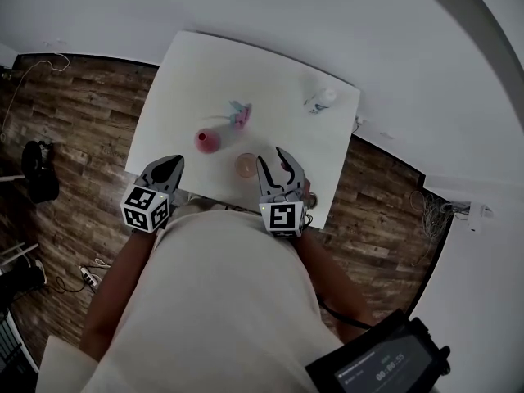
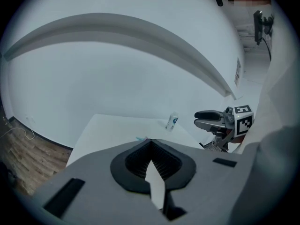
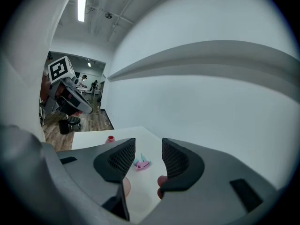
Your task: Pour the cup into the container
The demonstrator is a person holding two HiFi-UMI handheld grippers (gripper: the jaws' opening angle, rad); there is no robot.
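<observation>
Head view: the white table [image 1: 188,64] stands on a wood floor. The red cup [image 1: 208,141] stands upright toward the near edge, left of the middle. The pale container [image 1: 246,165] sits beside it, closer to the near edge and apart from the cup. A pink-and-teal toy [image 1: 238,115] lies about mid-table. A bottle [image 1: 321,100] stands by the far right corner. Your left gripper [image 1: 173,164] hovers over the near left corner. Your right gripper [image 1: 274,160] hovers at the near edge, with its left jaw just beside the container.

Left gripper view: the left gripper [image 2: 151,143] has its jaws closed tip to tip with nothing between them. The bottle [image 2: 172,121] shows past them at the table's [image 2: 117,125] far side. A sliver of the toy [image 2: 140,138] shows just over the jaws. The right gripper [image 2: 202,118] is off to the right.

Right gripper view: the right gripper [image 3: 149,156] has its jaws a little apart, gripping nothing, with bare table [image 3: 93,139] showing through the gap. The toy [image 3: 140,163] lies beyond, framed between the jaws. The cup [image 3: 110,138] stands farther left on the table. A pinkish patch shows low beside each jaw; you can't tell from here what those are. The left gripper [image 3: 82,108] is held up at the left.
</observation>
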